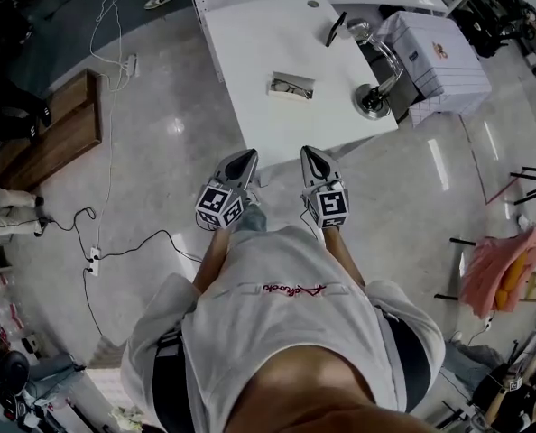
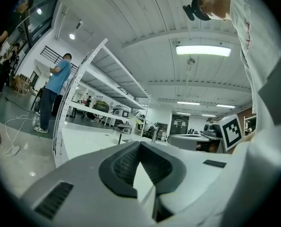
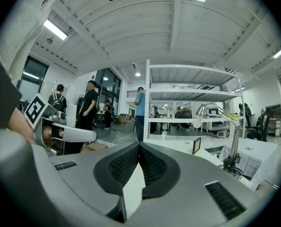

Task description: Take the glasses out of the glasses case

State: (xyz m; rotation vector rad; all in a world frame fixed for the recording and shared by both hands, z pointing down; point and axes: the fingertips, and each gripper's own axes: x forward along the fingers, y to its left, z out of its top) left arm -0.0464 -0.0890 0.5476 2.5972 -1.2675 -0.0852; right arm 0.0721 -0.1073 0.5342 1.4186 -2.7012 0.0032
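In the head view an open glasses case (image 1: 291,87) lies in the middle of the white table (image 1: 250,52), with dark-framed glasses inside it. My left gripper (image 1: 247,156) and right gripper (image 1: 309,152) are held side by side, level, just short of the table's near edge and well short of the case. In the left gripper view the left gripper (image 2: 139,144) has its jaws closed tip to tip with nothing between them. The right gripper (image 3: 139,146) looks the same in its own view. The case shows in neither gripper view.
A desk lamp (image 1: 376,75) and a small dark upright stand (image 1: 337,28) are on the table's right part. A white box (image 1: 435,57) sits beside the table. A wooden bench (image 1: 56,133) and cables with a power strip (image 1: 93,260) lie on the floor at left. People stand by shelving (image 3: 192,103).
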